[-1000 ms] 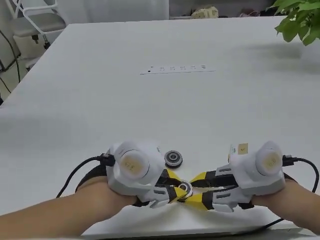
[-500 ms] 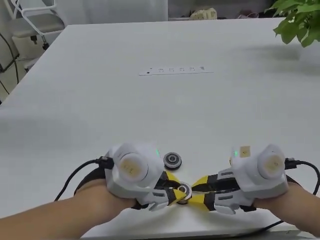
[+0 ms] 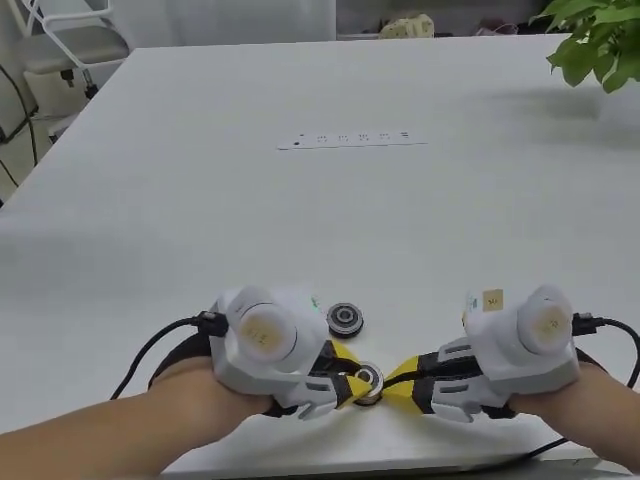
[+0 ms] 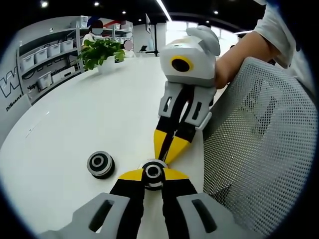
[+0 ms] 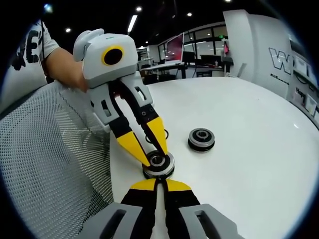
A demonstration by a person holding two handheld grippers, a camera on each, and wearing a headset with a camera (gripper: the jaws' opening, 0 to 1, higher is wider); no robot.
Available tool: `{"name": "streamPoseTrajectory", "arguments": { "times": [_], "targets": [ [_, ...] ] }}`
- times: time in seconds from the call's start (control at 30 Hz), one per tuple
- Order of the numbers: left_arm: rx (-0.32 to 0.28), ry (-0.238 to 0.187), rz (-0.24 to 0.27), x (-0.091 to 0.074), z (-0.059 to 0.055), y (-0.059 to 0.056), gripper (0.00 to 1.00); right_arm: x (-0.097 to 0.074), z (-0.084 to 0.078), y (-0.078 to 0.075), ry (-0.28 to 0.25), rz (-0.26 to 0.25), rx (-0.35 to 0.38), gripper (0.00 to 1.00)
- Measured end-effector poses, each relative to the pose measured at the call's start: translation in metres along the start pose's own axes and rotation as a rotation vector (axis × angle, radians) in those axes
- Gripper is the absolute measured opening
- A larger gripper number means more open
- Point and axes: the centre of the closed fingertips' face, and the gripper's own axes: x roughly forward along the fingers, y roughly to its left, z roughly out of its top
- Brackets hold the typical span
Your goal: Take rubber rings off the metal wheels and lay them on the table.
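A small metal wheel (image 3: 367,378) with a black rubber ring (image 4: 153,164) around it rests near the table's front edge. My left gripper (image 4: 153,175) is shut on this wheel, one yellow tip on each side; in the head view the left gripper (image 3: 354,384) comes in from the left. My right gripper (image 5: 158,182) meets it from the opposite side with its jaws together, pinching the ring at the wheel's rim (image 5: 158,172); the right gripper (image 3: 388,384) shows as well. A second ringed wheel (image 3: 345,317) lies flat just beyond, also seen as the second wheel (image 4: 100,164) (image 5: 201,139).
The white table (image 3: 320,220) stretches far ahead, with a flush socket strip (image 3: 353,138) in its middle. A potted plant (image 3: 595,45) stands at the far right corner. A mesh chair back (image 4: 259,144) sits close behind the table's near edge.
The right gripper's jaws have drawn together at the wheel's rim. The left gripper keeps its hold and both wheels stay in place.
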Motion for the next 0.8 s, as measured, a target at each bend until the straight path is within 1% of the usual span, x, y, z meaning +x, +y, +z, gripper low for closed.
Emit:
{"name": "streamPoseTrajectory", "arguments": {
  "times": [0.13,0.23,0.4,0.53,0.57,0.6,0.63,0.67,0.73,0.77,0.8],
  "targets": [
    [-0.001,0.0,0.002,0.0,0.0,0.0,0.07,0.001,0.002,0.0,-0.015,0.001,0.06,0.0],
    [0.0,0.001,0.003,0.0,0.0,0.0,0.07,0.001,0.002,0.0,-0.021,-0.001,0.085,0.0],
    [0.0,0.002,0.008,0.0,0.0,0.0,0.07,0.0,0.003,-0.003,-0.036,-0.003,0.166,0.0],
    [0.001,0.001,0.009,0.001,0.001,0.001,0.07,-0.001,0.003,-0.005,-0.043,-0.006,0.203,0.0],
    [0.001,0.001,0.008,0.001,0.001,0.001,0.07,-0.001,0.003,-0.007,-0.046,-0.014,0.208,0.0],
    [0.001,0.001,0.008,0.001,0.001,0.001,0.07,-0.002,0.003,-0.009,-0.051,-0.021,0.218,0.0],
    [0.002,0.0,0.008,0.001,0.001,0.001,0.07,-0.002,0.005,-0.011,-0.065,-0.026,0.254,0.0],
    [0.002,0.0,0.008,0.001,0.001,0.001,0.07,-0.003,0.005,-0.011,-0.075,-0.026,0.274,0.0],
    [0.002,0.0,0.009,0.001,0.001,0.001,0.07,-0.004,0.006,-0.013,-0.091,-0.033,0.293,0.0],
    [0.002,0.0,0.009,0.001,0.001,0.001,0.07,-0.005,0.008,-0.013,-0.108,-0.03,0.324,0.0],
    [0.003,0.0,0.009,0.001,0.001,0.001,0.07,-0.006,0.008,-0.013,-0.109,-0.03,0.326,0.0]
  ]
}}
